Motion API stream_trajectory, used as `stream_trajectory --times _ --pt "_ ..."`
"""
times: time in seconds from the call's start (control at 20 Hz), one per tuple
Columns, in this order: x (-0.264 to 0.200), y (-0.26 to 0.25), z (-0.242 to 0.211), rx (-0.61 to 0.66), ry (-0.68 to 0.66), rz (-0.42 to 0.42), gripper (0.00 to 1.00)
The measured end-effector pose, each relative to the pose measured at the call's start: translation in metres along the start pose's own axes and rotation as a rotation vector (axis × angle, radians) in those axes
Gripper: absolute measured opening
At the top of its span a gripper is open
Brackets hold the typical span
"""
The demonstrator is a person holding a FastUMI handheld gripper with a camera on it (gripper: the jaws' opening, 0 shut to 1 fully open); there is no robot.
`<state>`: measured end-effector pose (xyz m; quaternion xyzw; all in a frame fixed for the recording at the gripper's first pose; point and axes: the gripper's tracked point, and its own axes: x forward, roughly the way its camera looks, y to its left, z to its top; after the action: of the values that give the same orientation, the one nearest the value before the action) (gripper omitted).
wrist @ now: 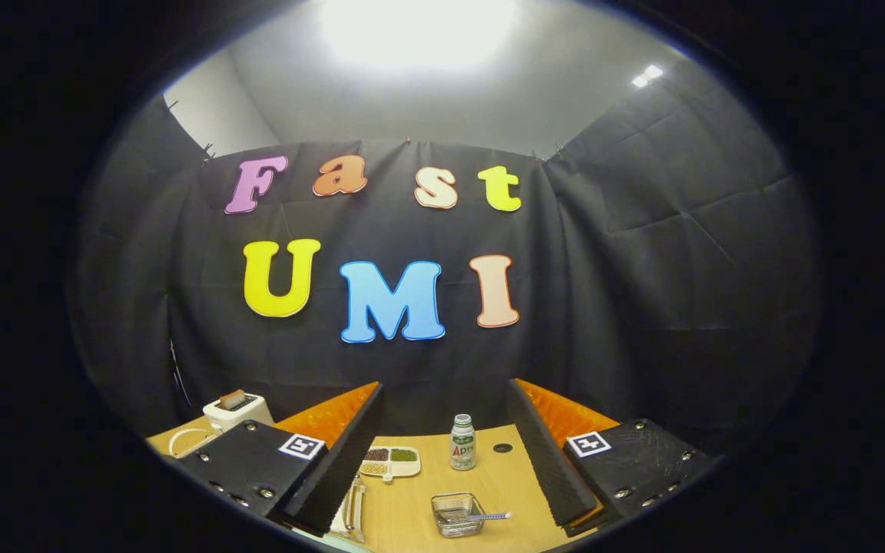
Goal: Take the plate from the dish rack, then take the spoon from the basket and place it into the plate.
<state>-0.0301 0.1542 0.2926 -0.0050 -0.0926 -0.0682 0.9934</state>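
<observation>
wire basket (455, 513) w/ spoon (488, 517) inside; hand-held gripper (450, 453) fingers apart.

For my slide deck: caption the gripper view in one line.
Open claw held above the table, with the basket holding the spoon between its fingers and a bottle beyond.

Your gripper (442, 453): two long wedge-shaped fingers (335, 461) with ribbed inner faces, standing wide apart with nothing between them. Each rides on a flat dark plate (634, 461) fixed with round screws. Each plate carries one square black-and-white marker (302, 446).
</observation>
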Motion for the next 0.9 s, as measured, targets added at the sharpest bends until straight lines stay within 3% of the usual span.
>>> stream_trajectory --times 0.2,0.55,0.9 --pt "0.008 -0.045 -0.036 -0.049 -0.002 -0.048 0.99" --pt "0.031 -0.168 -0.136 -0.039 0.114 -0.250 0.99" --pt "0.053 -0.213 -0.245 -0.004 0.235 -0.258 0.99"
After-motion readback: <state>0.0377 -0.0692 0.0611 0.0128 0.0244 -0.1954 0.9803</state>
